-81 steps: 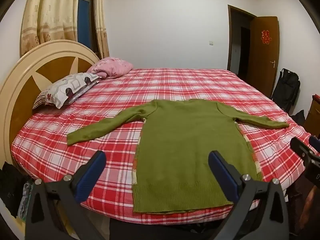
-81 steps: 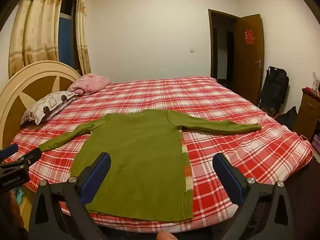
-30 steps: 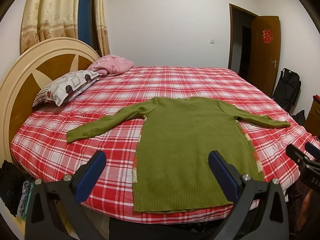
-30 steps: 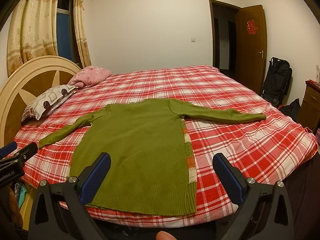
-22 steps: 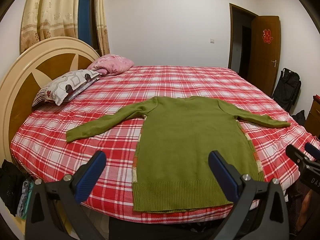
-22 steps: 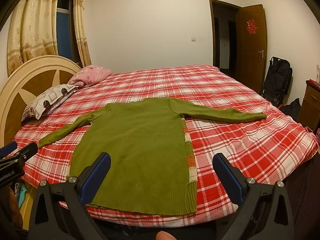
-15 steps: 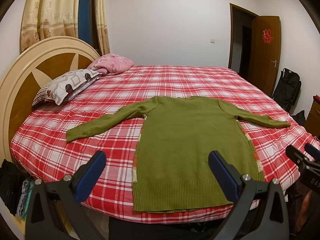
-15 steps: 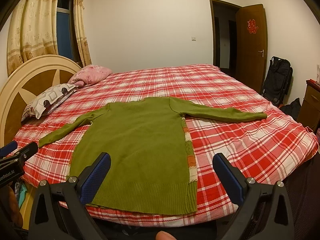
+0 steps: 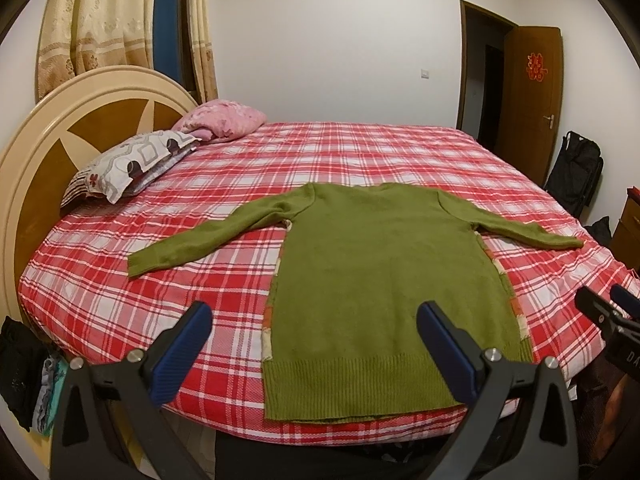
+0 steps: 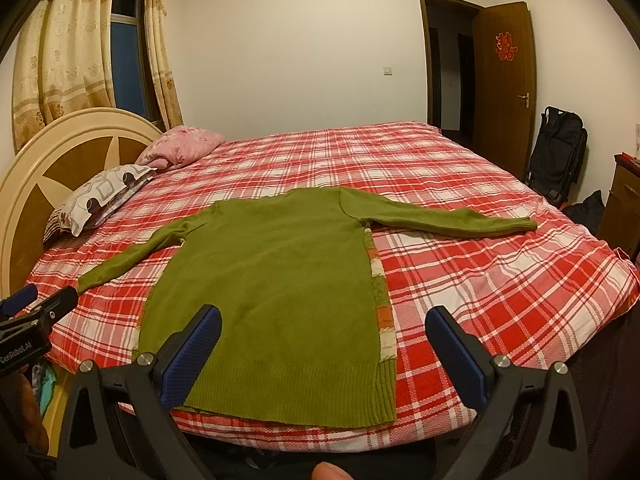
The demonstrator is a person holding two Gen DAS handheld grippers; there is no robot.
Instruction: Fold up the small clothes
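Note:
A green long-sleeved sweater [image 9: 380, 280] lies flat on the red plaid bed [image 9: 200, 280], hem toward me, both sleeves spread out to the sides. It also shows in the right wrist view [image 10: 272, 280]. My left gripper [image 9: 316, 320] is open and empty, held off the near edge of the bed before the hem. My right gripper [image 10: 324, 324] is open and empty too, before the hem's right part. Each gripper shows at the edge of the other's view: the right gripper [image 9: 608, 316] and the left gripper [image 10: 32, 304].
Two pillows, a patterned pillow [image 9: 128, 164] and a pink pillow [image 9: 224, 120], lie by the round headboard [image 9: 48, 136] on the left. A brown door [image 9: 528, 104], a black bag [image 9: 576, 176] and a wooden cabinet [image 10: 624, 208] stand to the right.
Both grippers have risen slightly, so the bed sits a little lower in view. The sweater has not moved. Both stay open.

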